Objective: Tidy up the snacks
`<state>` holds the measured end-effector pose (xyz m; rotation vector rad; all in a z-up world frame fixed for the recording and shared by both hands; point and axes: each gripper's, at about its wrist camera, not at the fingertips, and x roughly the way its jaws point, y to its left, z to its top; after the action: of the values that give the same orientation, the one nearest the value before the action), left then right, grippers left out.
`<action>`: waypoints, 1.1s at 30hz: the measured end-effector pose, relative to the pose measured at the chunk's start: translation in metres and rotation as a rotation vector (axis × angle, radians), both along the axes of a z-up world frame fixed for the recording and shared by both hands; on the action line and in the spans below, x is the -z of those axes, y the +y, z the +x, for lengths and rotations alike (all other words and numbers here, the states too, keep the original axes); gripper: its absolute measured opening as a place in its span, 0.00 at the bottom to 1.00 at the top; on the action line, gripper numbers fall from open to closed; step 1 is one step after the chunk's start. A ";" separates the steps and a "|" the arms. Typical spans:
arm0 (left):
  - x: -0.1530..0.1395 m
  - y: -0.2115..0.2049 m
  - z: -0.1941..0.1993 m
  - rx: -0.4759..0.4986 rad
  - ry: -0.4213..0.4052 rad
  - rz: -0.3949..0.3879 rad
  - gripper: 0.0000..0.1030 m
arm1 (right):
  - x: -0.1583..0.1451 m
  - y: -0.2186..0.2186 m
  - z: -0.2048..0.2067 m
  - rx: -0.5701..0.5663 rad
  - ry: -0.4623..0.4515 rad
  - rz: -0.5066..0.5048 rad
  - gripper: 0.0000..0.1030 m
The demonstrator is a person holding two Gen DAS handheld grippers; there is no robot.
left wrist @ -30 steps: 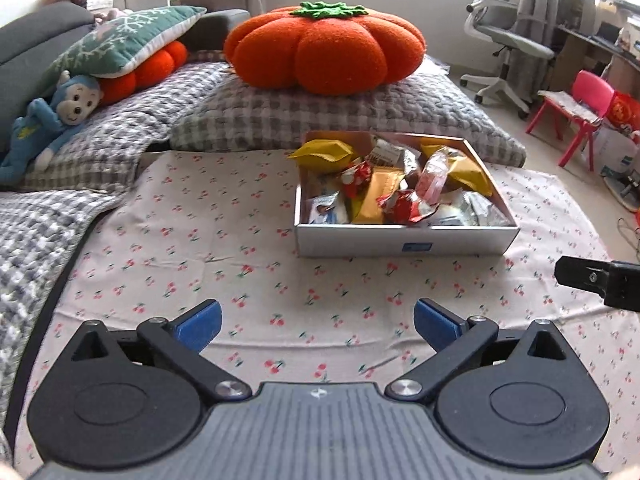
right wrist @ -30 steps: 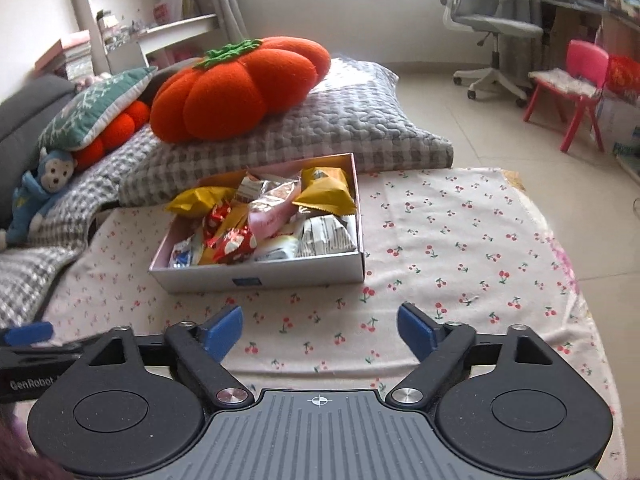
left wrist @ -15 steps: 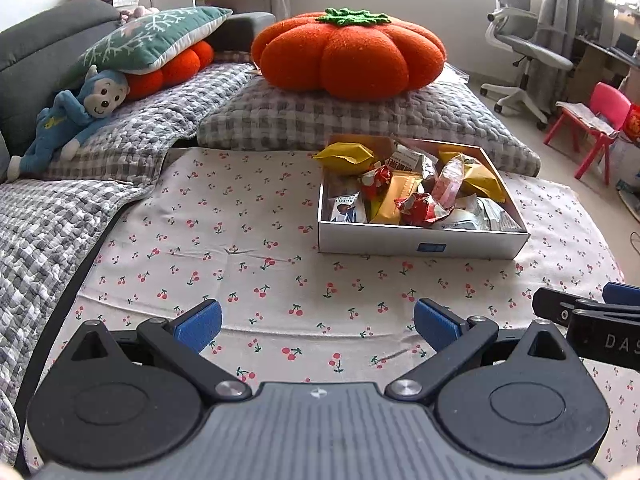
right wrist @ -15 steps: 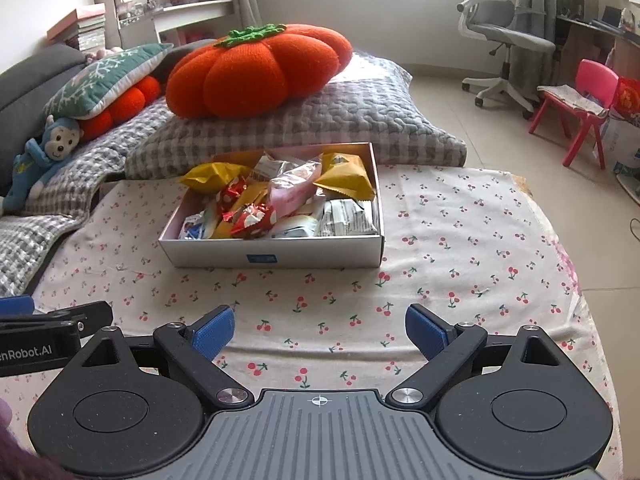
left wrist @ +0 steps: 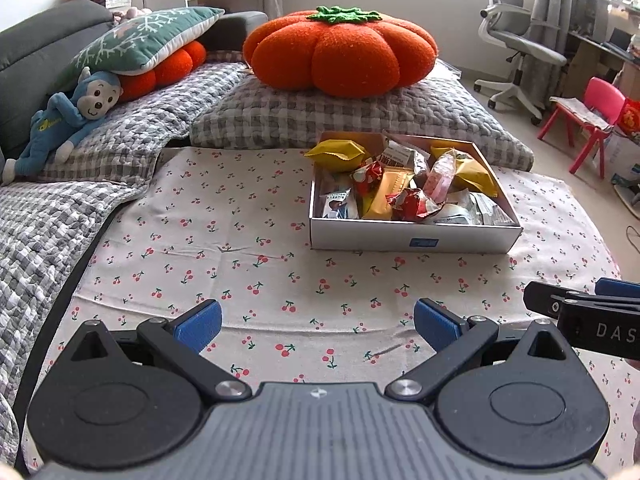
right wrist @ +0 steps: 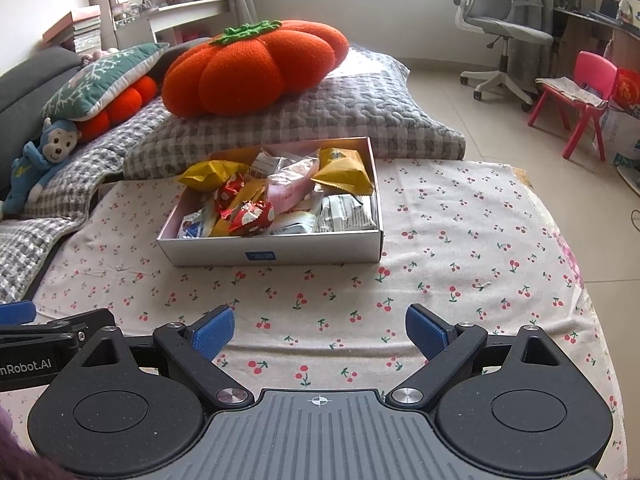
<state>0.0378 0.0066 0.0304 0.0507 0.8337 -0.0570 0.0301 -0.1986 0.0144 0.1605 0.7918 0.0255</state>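
Note:
A white shallow box (left wrist: 416, 240) (right wrist: 272, 255) sits on the cherry-print cloth (left wrist: 240, 264) (right wrist: 440, 280), holding several wrapped snacks: yellow bags (left wrist: 338, 154) (right wrist: 344, 172), red wrappers (left wrist: 412, 202) (right wrist: 250, 214), a pink pack (right wrist: 292, 190). My left gripper (left wrist: 318, 326) is open and empty, well in front of the box. My right gripper (right wrist: 320, 330) is open and empty, also in front of the box. Each gripper shows at the other view's edge, the right one in the left wrist view (left wrist: 580, 310).
An orange pumpkin cushion (left wrist: 340, 50) (right wrist: 252, 68) lies on a grey checked pillow (left wrist: 360, 120) behind the box. A blue monkey toy (left wrist: 64, 120) lies left. An office chair (right wrist: 504, 36) and a pink child's chair (right wrist: 580, 96) stand on the floor at right.
Both grippers have pulled back and risen from the box, so it looks smaller and farther. Both stay open and empty.

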 end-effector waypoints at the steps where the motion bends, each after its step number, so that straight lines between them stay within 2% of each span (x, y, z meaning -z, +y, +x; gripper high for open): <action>1: 0.000 0.000 0.000 0.000 0.001 0.001 1.00 | 0.000 0.000 0.000 0.000 0.000 0.000 0.92; 33: 0.001 -0.002 0.000 0.009 0.013 0.011 1.00 | 0.003 0.003 0.000 0.002 0.020 0.017 0.92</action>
<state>0.0374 0.0042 0.0297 0.0645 0.8471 -0.0613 0.0300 -0.1960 0.0117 0.1775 0.8115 0.0284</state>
